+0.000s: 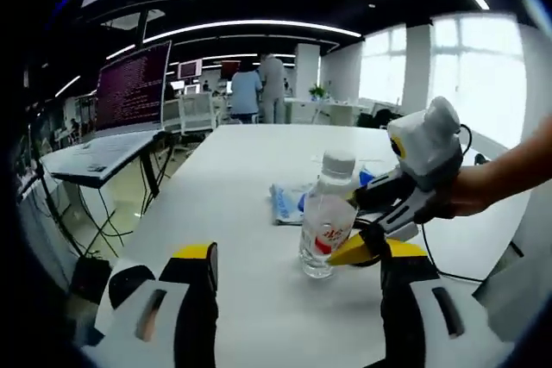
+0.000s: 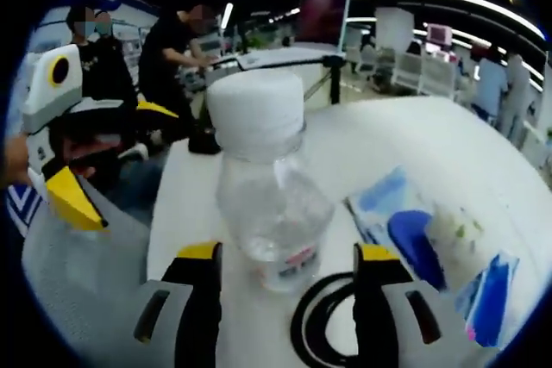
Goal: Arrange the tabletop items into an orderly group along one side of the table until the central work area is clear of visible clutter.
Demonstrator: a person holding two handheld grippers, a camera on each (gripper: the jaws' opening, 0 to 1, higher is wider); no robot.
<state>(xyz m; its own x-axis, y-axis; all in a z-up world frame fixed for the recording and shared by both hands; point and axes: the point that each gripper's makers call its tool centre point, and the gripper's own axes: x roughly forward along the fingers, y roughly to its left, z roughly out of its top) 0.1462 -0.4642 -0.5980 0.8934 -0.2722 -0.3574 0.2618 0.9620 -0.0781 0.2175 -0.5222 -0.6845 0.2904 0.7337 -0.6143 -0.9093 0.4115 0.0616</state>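
My right gripper [image 2: 283, 256] has its yellow-tipped jaws spread wide, one on either side of the water bottle [image 2: 267, 187], and I cannot see either pad pressing the plastic, so I judge it is not gripped yet. The bottle stands upright on the white table [image 1: 250, 170], long axis vertical, white cap on top, and it looks nearly empty (clear walls, a little red on the label). In the left gripper view the right gripper [image 1: 379, 234] comes in from the right side, low at the bottle's [image 1: 326, 217] base.

My left gripper [image 1: 297, 260] is also wide open and holds nothing; the bottle sits ahead of it and toward its right jaw, so the right gripper is plainly the nearer one.

Just behind the bottle lie blue-and-white packets [image 2: 384, 208] with a blue object [image 2: 416, 243], and a black cable loop [image 2: 315, 325] rests on the table under the right jaws. A laptop [image 1: 129, 92] stands on a stand off the table's far-left edge.

Closing squarely on the bottle's middle would suit; a low pinch could tip it.
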